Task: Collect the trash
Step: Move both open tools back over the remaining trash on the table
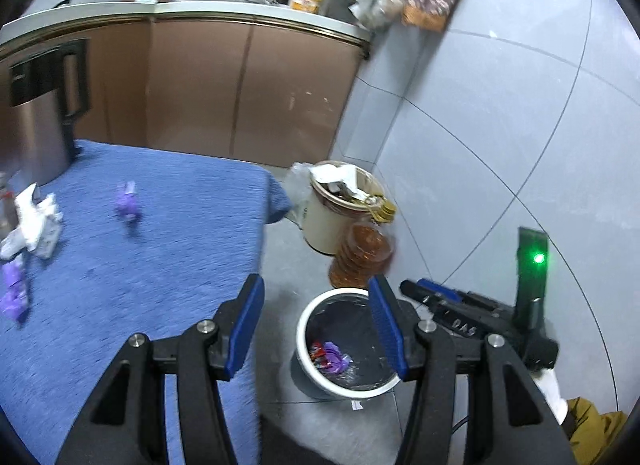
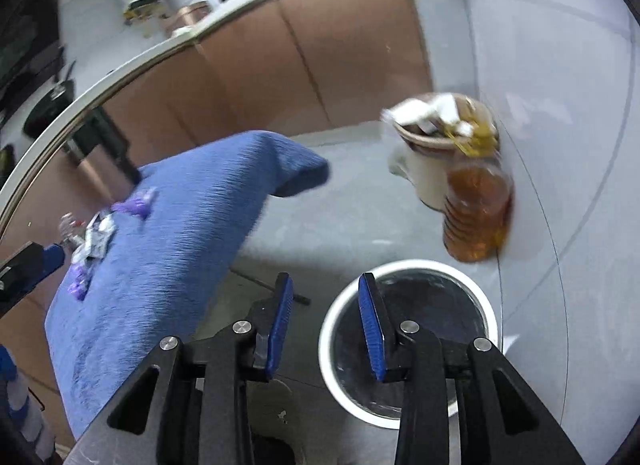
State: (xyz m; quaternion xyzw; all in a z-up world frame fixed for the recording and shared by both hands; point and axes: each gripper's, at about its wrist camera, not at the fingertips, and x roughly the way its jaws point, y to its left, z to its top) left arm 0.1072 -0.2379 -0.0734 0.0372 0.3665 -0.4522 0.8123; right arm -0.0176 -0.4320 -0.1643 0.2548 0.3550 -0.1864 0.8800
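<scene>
A white-rimmed trash bin (image 1: pixel 306 321) with a black liner stands on the floor beside the table and holds a purple and a red wrapper (image 1: pixel 330 357). My left gripper (image 1: pixel 316 285) is open and empty, above the table's edge and the bin. My right gripper (image 2: pixel 325 281) is open and empty, just left of the bin (image 2: pixel 332 329); in the left wrist view it shows low beside the bin (image 1: pixel 424 292). On the blue cloth table (image 1: pixel 160 265) lie a purple wrapper (image 1: pixel 128 205), crumpled white paper (image 1: pixel 36 221) and another purple wrapper (image 1: pixel 14 293).
A cream pot (image 1: pixel 324 225) stuffed with scraps and an amber oil bottle (image 1: pixel 360 253) stand on the floor against the wall behind the bin. A steel kettle (image 1: pixel 40 125) sits at the table's far left. Brown cabinets (image 1: pixel 240 85) under a cluttered counter are beyond.
</scene>
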